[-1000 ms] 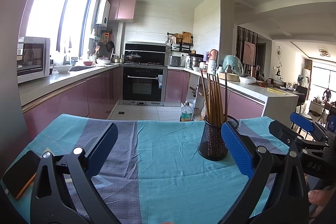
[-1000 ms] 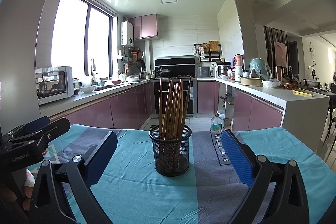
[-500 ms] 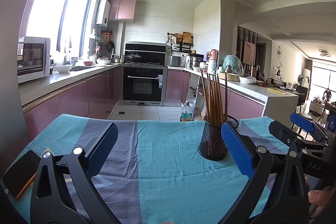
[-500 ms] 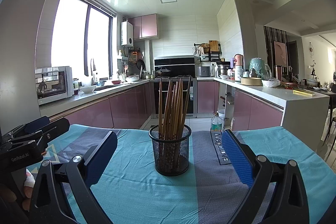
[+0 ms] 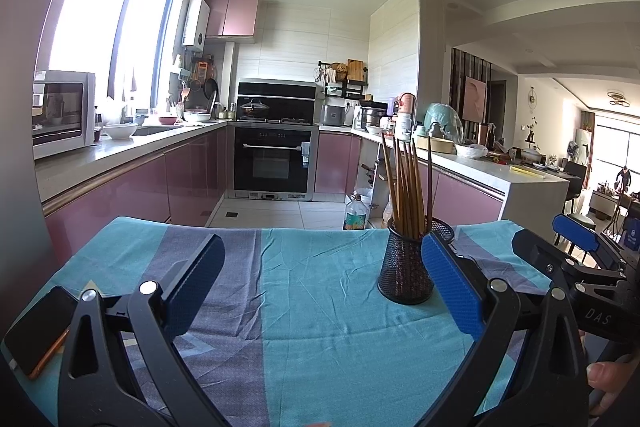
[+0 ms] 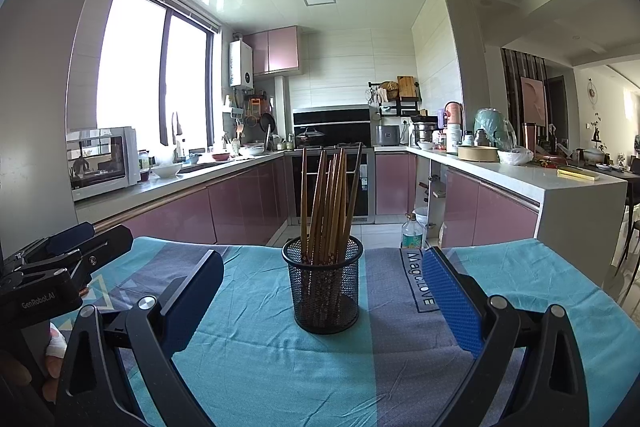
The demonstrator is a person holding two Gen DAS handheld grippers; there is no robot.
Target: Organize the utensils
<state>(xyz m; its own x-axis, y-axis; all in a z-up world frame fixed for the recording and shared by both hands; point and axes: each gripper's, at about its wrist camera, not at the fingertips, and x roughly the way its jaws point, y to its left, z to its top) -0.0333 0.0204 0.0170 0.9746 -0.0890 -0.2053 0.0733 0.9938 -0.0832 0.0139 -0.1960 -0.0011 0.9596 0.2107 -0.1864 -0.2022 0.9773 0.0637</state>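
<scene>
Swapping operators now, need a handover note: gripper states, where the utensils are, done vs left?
Left gripper: open, empty, above the cloth-covered table.
Right gripper: open, empty, fingers either side of the mesh holder but not touching it.
Chopsticks: all standing upright in the holder, mid-table.
A phone lies at the table's left edge.
Done: no loose utensils visible on the cloth.
Left: probably nothing, or a final check; can't tell beyond the frame.

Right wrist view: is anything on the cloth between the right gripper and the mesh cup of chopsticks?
Nothing visible. The mesh cup with its chopsticks stands straight ahead of the open right gripper, with only bare cloth between. The left gripper sits off to the left, clear of that path.
</scene>
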